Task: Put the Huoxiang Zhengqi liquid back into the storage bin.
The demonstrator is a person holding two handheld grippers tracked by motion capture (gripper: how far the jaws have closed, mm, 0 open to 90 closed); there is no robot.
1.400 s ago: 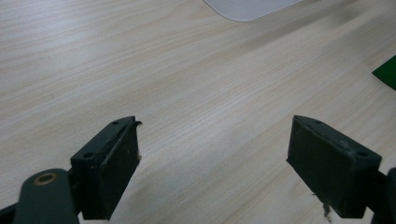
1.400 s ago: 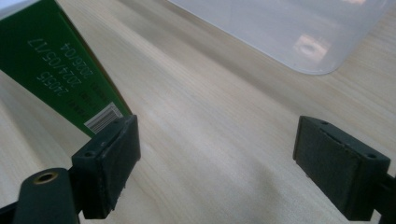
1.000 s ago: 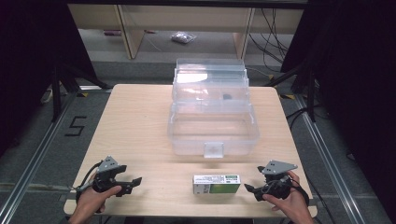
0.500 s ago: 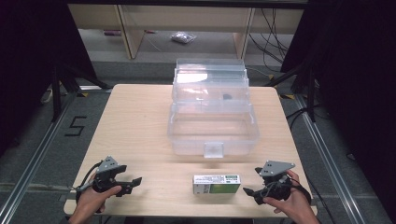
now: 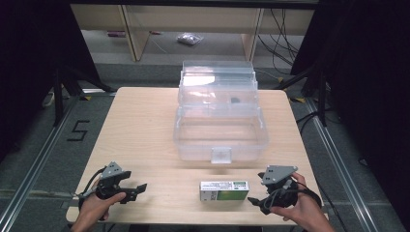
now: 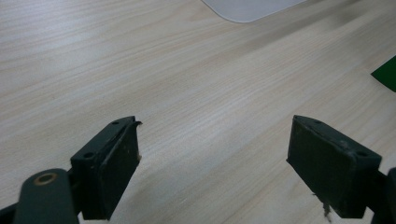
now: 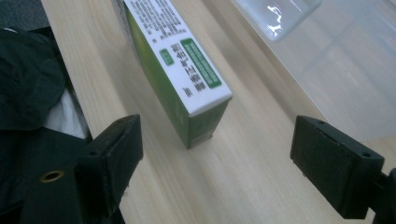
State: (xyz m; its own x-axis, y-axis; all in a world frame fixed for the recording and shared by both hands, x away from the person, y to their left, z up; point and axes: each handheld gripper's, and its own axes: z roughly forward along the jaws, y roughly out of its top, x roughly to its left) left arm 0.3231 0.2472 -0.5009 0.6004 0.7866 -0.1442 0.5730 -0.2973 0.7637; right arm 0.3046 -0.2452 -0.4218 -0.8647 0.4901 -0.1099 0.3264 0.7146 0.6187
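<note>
From the high view, we hold our right gripper [image 5: 257, 200] just beside the right end of the green and white carton [image 5: 225, 190], which lies flat near the table's [image 5: 140, 125] front edge. Ahead of the carton stands the clear plastic box [image 5: 220, 135] with its lid thrown back, its basin bare apart from a small dark thing in the raised upper part that is too small to tell. Our left gripper [image 5: 138, 188] rests well apart, near the front left corner.

In the left gripper view, our left claw [image 6: 212, 154] stands wide apart over bare wood, holding nothing; a green corner of the carton [image 6: 386, 73] peeks in at the right edge.

In the right gripper view, our right claw [image 7: 215, 158] is spread wide, the near end of the carton [image 7: 180, 65] pointing into the gap yet not quite between the pads [image 7: 119, 151].

We judge this to be the approach for picking up the carton. Next we should push forward until the pads flank its long sides, square the jaws to it, and close firmly before lifting toward the box.
</note>
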